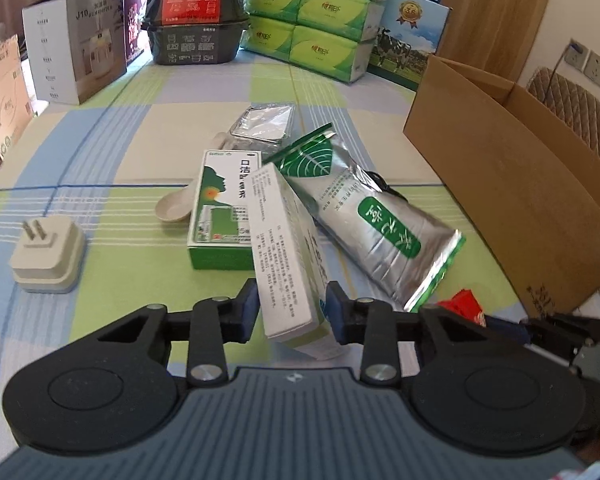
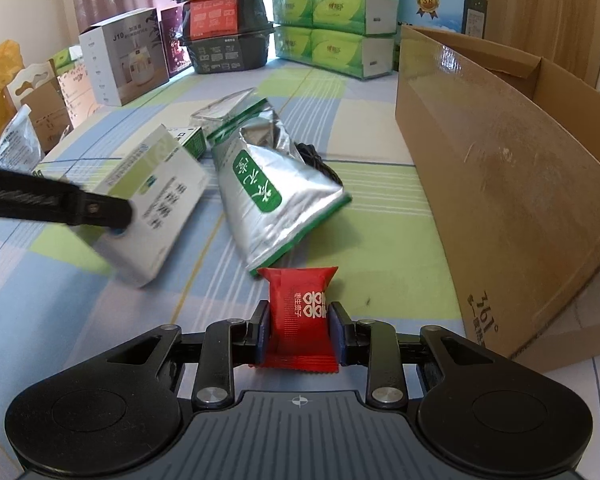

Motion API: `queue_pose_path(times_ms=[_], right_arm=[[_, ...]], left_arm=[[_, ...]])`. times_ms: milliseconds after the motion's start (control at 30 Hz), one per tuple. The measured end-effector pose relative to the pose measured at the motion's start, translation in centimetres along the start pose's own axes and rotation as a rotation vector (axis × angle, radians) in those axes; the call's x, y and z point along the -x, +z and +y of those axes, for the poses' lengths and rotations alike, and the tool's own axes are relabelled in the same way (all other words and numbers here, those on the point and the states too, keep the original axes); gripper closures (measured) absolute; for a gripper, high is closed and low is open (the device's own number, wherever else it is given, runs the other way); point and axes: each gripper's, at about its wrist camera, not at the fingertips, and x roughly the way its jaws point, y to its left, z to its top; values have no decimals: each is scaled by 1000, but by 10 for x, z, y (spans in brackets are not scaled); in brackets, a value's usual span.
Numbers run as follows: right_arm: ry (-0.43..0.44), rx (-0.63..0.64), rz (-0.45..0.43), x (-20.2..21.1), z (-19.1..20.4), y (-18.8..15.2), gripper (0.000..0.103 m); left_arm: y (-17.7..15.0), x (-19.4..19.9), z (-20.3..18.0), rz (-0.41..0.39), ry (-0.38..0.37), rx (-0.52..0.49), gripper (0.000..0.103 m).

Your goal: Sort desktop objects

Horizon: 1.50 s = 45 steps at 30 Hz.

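Two grippers were each clamped on something beside the open cardboard box [image 2: 500, 184], contents hidden: left gripper [image 1: 292, 308] on a tilted white-and-green carton [image 1: 288, 248], right gripper [image 2: 299, 330] on a red packet [image 2: 300, 312].

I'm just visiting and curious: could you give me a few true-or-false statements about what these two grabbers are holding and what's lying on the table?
1. The left gripper holds a white box. True.
2. The right gripper is empty. False: it grips a red packet.
3. The silver pouch lies inside the cardboard box. False: it lies on the table beside it.
4. A white plug sits on the table with prongs up. True.
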Motion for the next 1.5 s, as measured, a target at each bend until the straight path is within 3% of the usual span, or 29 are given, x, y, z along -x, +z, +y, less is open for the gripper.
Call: queue_pose_path(times_ms=[100,367,433,500,567,700,1033,1500], right_arm=[[13,-4,5,6,4,-3,75],[39,13,-16,20,24,-3,76],[41,18,-18,20,28,-3,75],[41,22,-19,20,31,-3,76],[38,24,-18,18,33,-2,75],[35,24,-16,17,33,-3,75],[31,11,-13,11,25,-5,75],[11,57,8,1,31,-7,74]], left_arm=[[-12,17,3,25,6,-40,78],[-40,48,30,42,-5,2,77],[-43,52,37,36,20,21,71],[-44,56,42,34,63,24,57],[-44,61,44,11,87,0,54],[-45,63,44,-26,83,-27,36],[-48,27,46,9,79,-53,33],[-43,10,37,-1,110,-116,31]])
